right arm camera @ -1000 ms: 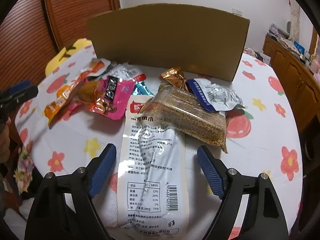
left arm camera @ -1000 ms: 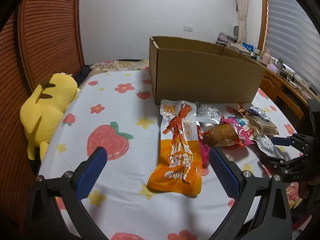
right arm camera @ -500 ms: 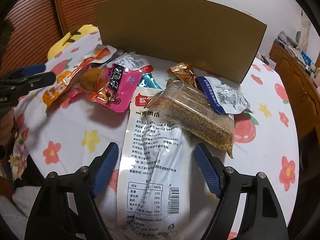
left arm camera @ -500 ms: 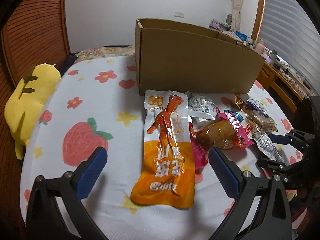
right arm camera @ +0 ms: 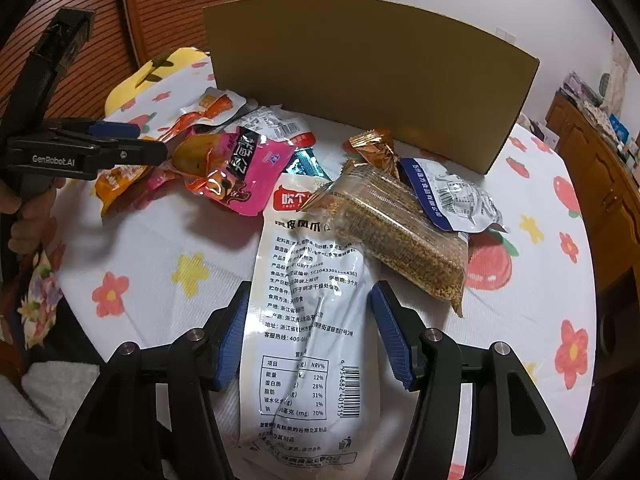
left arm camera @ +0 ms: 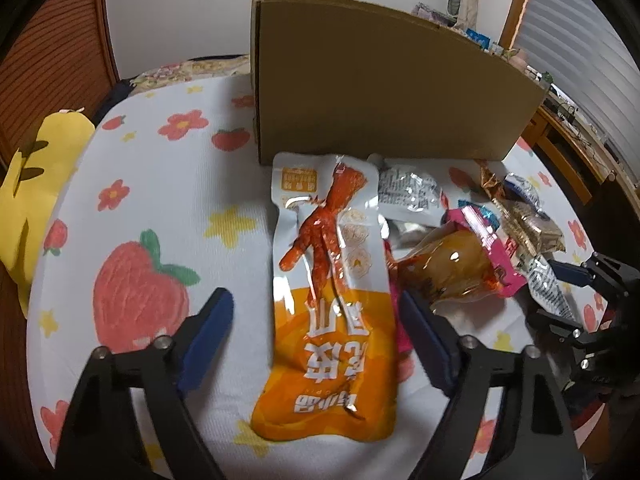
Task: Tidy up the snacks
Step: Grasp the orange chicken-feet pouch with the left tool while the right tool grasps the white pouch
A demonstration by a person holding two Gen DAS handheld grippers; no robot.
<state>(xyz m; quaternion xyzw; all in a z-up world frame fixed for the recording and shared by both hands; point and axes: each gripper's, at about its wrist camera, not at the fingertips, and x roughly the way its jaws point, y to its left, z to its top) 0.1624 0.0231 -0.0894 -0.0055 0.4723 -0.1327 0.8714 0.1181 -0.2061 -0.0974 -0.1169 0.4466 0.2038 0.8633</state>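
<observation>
An orange and white chicken-foot pouch (left arm camera: 328, 292) lies flat on the flowered tablecloth (left arm camera: 168, 184). My left gripper (left arm camera: 316, 336) straddles the pouch's lower half with its jaws closing; the left pad stands clear of it and the right pad is at its edge. My right gripper (right arm camera: 312, 320) straddles a long white pouch (right arm camera: 308, 320) printed with text. Its jaws are closing too, with the pads close beside the pouch's edges and the pouch not squeezed. Behind the snacks stands an open cardboard box (left arm camera: 380, 92), its inside hidden.
A pink packet (right arm camera: 236, 168), a clear sesame bar pack (right arm camera: 400, 236), a blue and white packet (right arm camera: 452, 196) and a gold wrapper (right arm camera: 372, 148) are piled before the box (right arm camera: 360, 72). A yellow plush toy (left arm camera: 36, 176) sits at the table's left edge.
My left gripper moved forward and down over the orange pouch, and its jaws narrowed. The right gripper stayed in place while its jaws narrowed around the white pouch.
</observation>
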